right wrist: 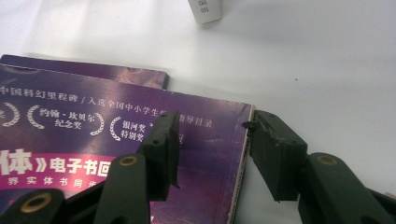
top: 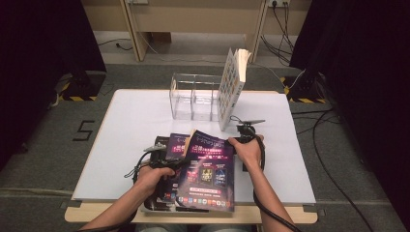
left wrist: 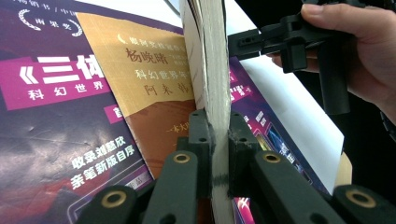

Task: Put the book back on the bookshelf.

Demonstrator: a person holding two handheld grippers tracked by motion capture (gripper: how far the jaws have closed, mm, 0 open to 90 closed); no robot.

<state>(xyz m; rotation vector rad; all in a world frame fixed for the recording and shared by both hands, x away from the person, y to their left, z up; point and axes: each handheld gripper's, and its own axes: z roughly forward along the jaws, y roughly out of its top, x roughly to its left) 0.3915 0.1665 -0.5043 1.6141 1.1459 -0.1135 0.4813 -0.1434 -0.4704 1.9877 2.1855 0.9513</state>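
Three purple books, one white book, one clear organizer, two grippers.

Each hand-held gripper is matte black — brass-ringed pivots, trailing black cable, grey three-cornered top plate.

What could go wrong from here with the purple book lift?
1. The left tool pinches the purple book only at one edge; it may sag or slip.
2. The right tool straddles the book's corner with its jaws apart, so it adds no support.
3. Swinging it toward the clear organizer could topple the leaning white book.
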